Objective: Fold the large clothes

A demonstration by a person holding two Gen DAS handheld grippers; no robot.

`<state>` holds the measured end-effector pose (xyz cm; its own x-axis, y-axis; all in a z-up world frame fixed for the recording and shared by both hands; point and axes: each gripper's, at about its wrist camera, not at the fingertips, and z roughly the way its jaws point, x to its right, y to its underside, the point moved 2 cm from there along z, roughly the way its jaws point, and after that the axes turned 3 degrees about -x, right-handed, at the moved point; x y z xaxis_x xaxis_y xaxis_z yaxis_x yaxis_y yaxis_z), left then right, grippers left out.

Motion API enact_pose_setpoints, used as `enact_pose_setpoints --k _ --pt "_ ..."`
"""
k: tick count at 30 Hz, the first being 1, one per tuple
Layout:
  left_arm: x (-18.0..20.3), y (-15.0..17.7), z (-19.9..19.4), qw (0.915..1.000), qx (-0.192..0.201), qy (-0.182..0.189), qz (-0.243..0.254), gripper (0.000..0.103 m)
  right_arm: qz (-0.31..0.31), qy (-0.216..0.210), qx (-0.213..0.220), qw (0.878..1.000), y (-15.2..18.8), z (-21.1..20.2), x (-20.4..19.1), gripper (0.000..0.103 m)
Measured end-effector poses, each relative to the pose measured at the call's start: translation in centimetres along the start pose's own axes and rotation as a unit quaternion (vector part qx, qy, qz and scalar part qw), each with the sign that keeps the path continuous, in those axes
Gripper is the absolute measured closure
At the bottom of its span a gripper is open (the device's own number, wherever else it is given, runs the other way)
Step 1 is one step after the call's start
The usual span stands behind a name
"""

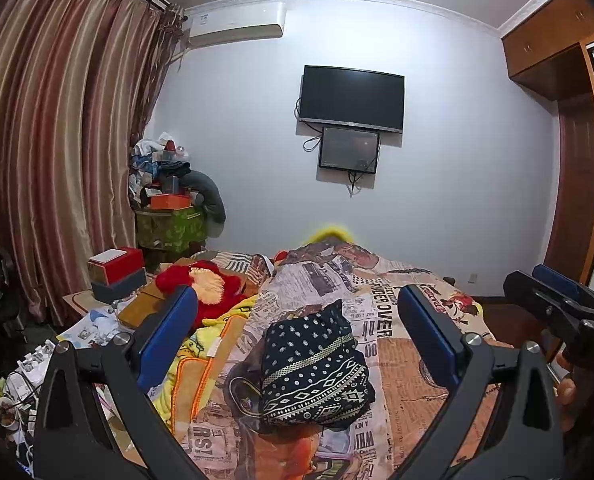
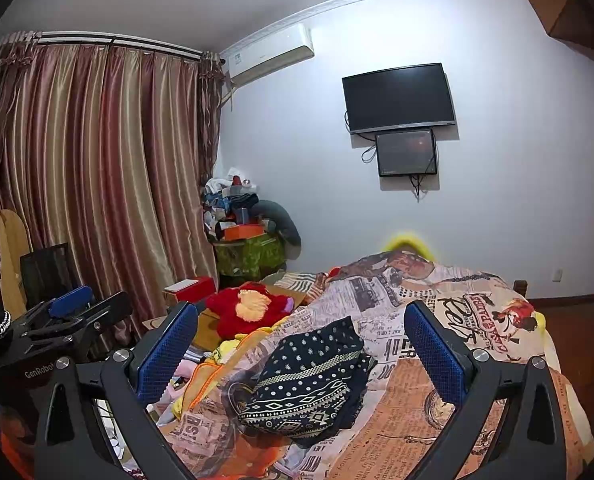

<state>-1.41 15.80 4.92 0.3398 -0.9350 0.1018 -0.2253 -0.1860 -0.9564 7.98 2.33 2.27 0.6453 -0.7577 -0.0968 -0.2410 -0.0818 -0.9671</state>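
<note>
A dark navy garment (image 1: pixel 315 368) with white dots and geometric bands lies folded in a bundle on the bed's newspaper-print cover (image 1: pixel 413 384). It also shows in the right wrist view (image 2: pixel 309 384). My left gripper (image 1: pixel 297 320) is open and empty, held above and in front of the bundle, its blue pads (image 1: pixel 165 332) wide apart. My right gripper (image 2: pixel 301 328) is open and empty too, also short of the bundle. The right gripper shows at the right edge of the left wrist view (image 1: pixel 553 300). The left gripper shows at the left of the right wrist view (image 2: pixel 73 312).
A red and yellow plush toy (image 1: pixel 205 284) and a yellow blanket (image 1: pixel 201 356) lie left of the garment. A red box (image 1: pixel 117 264) and clutter fill the bedside at left. Striped curtains (image 1: pixel 57 140) hang left. A TV (image 1: pixel 351 98) hangs on the far wall. A wardrobe (image 1: pixel 569 160) stands right.
</note>
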Motion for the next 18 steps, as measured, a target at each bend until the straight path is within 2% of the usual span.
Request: enact_pose_setpoints --k 18 --pt "0.56 0.04 0.21 0.9994 -0.002 0.023 0.026 0.002 0.003 0.004 0.003 1.000 -0.31 -0.07 0.50 0.000"
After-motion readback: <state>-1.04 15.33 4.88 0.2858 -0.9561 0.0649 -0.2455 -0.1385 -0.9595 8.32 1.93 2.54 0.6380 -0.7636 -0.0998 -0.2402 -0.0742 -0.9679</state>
